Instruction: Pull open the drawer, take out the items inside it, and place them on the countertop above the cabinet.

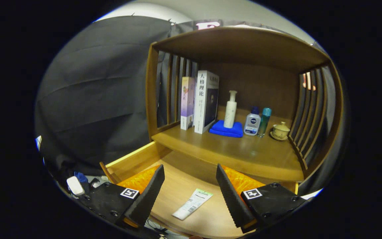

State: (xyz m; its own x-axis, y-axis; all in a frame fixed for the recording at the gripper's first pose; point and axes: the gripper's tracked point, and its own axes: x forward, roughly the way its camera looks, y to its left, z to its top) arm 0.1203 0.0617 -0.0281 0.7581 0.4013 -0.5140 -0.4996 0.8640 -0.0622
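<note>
The claw [190, 186] hangs wide apart, empty, over the pulled-out drawer [134, 161]. A flat tube [192, 203] lies on the drawer floor between its fingers, untouched. The worktop [230, 151] lies beyond them.

Likely "人格理论" on white book [206, 101]

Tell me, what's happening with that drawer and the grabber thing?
A person is holding a gripper over the open drawer of a wooden cabinet. Its fingers are spread wide and hold nothing. A flat tube lies on the drawer's bottom, between the fingers, waiting to be lifted out. The countertop above already carries two books, a pump bottle on a blue cloth, two small bottles and a lidded cup.
</note>
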